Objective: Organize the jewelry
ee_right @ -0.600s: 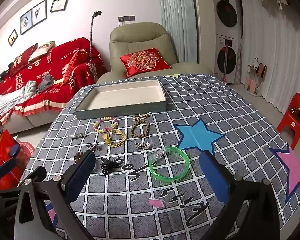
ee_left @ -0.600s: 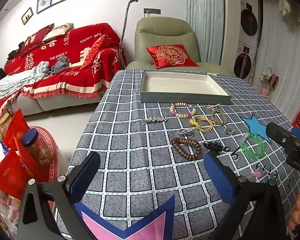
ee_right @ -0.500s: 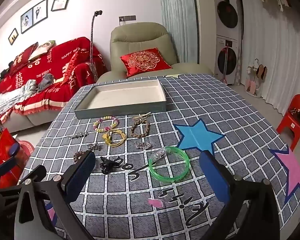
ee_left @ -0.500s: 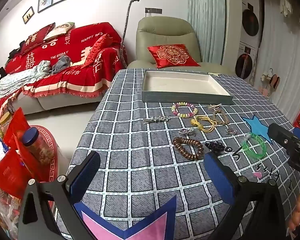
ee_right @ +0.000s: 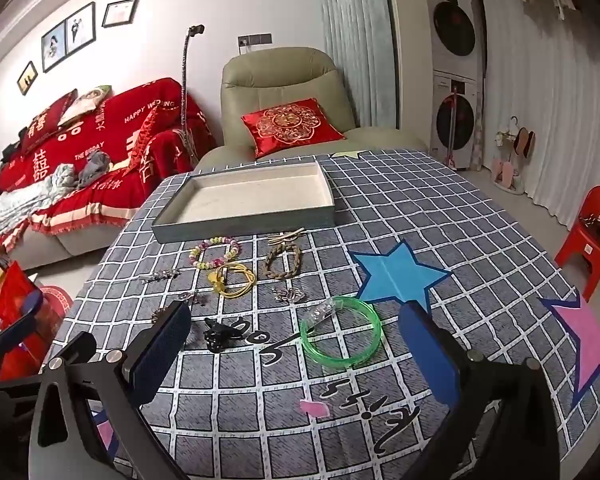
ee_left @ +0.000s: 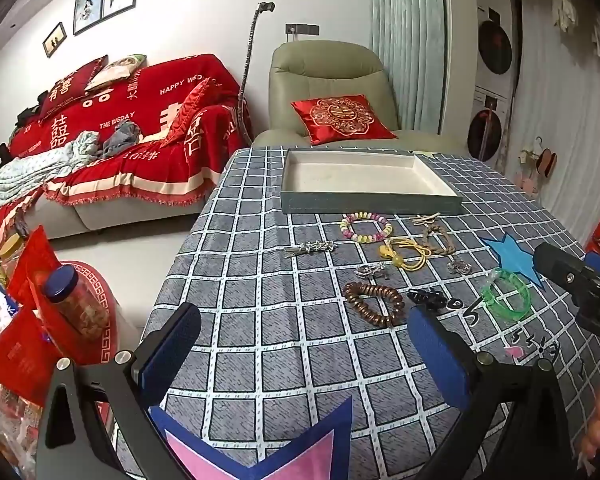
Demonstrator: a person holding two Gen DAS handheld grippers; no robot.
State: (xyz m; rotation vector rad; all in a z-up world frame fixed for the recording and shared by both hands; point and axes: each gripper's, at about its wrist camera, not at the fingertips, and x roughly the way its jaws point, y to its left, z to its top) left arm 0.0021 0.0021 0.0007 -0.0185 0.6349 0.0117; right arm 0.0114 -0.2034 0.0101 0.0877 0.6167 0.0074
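Note:
A shallow grey tray (ee_left: 370, 201) (ee_right: 244, 222) with a cream inside sits empty at the far side of the checked tablecloth. Jewelry lies loose in front of it: a pastel bead bracelet (ee_left: 366, 227) (ee_right: 214, 252), a yellow cord (ee_left: 406, 254) (ee_right: 232, 279), a braided brown bracelet (ee_right: 283, 261), a brown bead bracelet (ee_left: 374, 304), a black clip (ee_left: 427, 297) (ee_right: 220, 334), a silver hair clip (ee_left: 310, 248) and a green bangle (ee_left: 507, 295) (ee_right: 342, 332). My left gripper (ee_left: 304, 346) is open and empty above the near cloth. My right gripper (ee_right: 296, 346) is open and empty, just short of the bangle.
A red sofa (ee_left: 120, 128) and a green armchair with a red cushion (ee_left: 340, 116) stand behind the table. Red bags and a jar (ee_left: 66, 300) sit left of the table. A red stool (ee_right: 590, 232) stands at the right. The right gripper's body shows in the left wrist view (ee_left: 580, 284).
Both views have shifted very slightly; the grippers stay open and no jewelry has moved.

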